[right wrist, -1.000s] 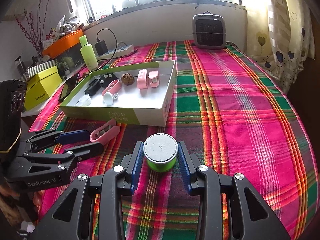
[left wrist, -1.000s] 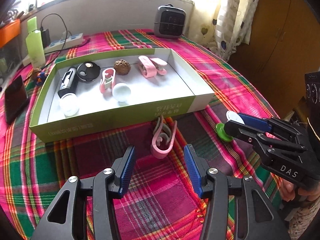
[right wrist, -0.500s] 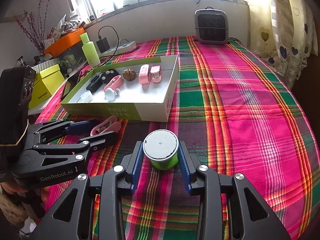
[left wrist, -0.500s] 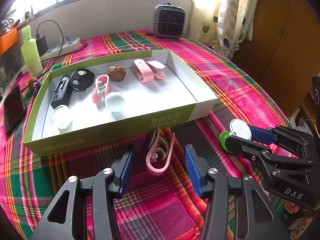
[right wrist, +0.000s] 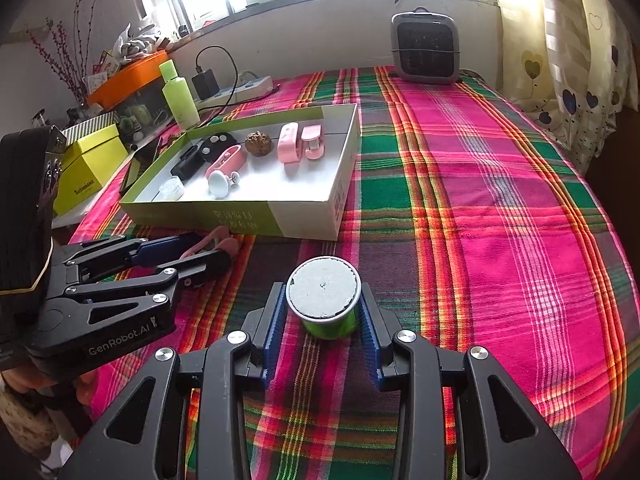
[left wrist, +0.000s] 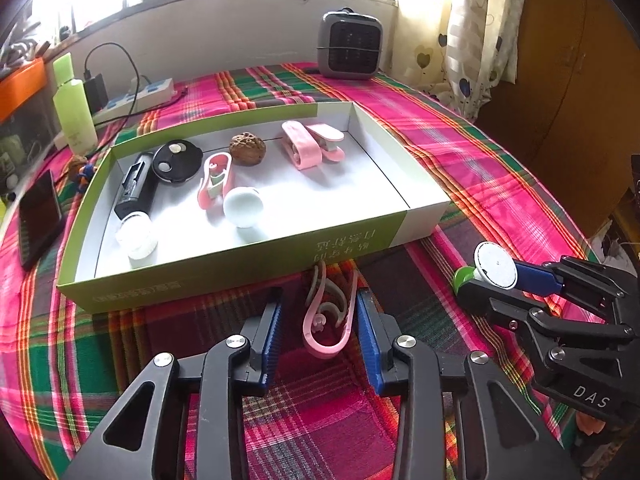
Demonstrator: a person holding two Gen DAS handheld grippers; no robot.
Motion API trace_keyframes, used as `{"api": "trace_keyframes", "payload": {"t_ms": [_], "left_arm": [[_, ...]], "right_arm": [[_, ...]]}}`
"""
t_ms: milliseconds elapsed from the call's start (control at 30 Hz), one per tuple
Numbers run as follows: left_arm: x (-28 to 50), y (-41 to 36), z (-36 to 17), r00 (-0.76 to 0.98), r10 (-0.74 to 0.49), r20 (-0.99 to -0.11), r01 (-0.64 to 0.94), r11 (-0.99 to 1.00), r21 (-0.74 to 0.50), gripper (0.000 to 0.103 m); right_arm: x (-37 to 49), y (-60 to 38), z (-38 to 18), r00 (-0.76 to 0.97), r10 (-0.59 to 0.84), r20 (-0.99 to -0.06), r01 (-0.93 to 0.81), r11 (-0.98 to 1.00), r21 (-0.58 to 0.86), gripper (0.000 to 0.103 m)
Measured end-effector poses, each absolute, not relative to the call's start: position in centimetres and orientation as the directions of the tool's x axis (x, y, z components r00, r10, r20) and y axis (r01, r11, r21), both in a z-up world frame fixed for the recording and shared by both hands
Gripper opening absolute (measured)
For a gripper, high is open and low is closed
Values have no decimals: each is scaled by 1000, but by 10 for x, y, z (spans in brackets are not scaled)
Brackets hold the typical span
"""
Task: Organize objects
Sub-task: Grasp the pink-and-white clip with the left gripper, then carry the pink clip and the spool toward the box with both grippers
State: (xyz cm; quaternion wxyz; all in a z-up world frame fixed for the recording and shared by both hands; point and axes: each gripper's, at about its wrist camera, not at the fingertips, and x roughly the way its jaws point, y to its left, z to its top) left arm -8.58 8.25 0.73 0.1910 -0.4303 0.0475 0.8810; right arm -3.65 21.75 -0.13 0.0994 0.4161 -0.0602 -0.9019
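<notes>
Left gripper (left wrist: 316, 336): jaws closing around the pink clip (left wrist: 328, 316), which lies on the plaid cloth (left wrist: 500, 184) between the blue pads; the right pad looks to touch it, the left pad stands just clear, so no firm hold yet.
Right gripper (right wrist: 323, 320): clamped on the green spool (right wrist: 326, 300), both pads pressed to its sides, grey top facing up.
Pink clip, place: just outside the near wall of the box (left wrist: 240, 264), almost against it.
Green spool, place: in the right jaws, in front of the box's near right corner; whether it is off the cloth I cannot tell.
Box contents: black case (left wrist: 134, 188), black disc (left wrist: 176, 158), pink-and-green clip (left wrist: 214, 180), white knob (left wrist: 242, 206), clear jar (left wrist: 136, 238), walnut (left wrist: 247, 149), pink clip pair (left wrist: 312, 146).
Done: seven items already lie inside, mostly toward the left and back.
Left: clip and spool, the only loose items seen on the cloth, seem the last; open floor remains at the box's right end.
</notes>
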Motion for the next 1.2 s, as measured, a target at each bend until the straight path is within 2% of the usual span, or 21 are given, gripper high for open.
{"api": "trace_keyframes", "payload": {"t_ms": [200,400,1200], "left_arm": [[-86,81,8,-560,287,-777,-367,-927,-78,22],[-86,80,8,-559,288,-777,-367,-927,-80,22],[-75,71,15,-579,294,-760,-341,-935,-102,22]], "right_arm": [[-37,216,0,-635,-226,-738,133,-974,184,36],[-36,214,1,-639,-216,-738,136,-976,168,32],[-35,207,4,-646,-232,-727,153,-973,175,30]]}}
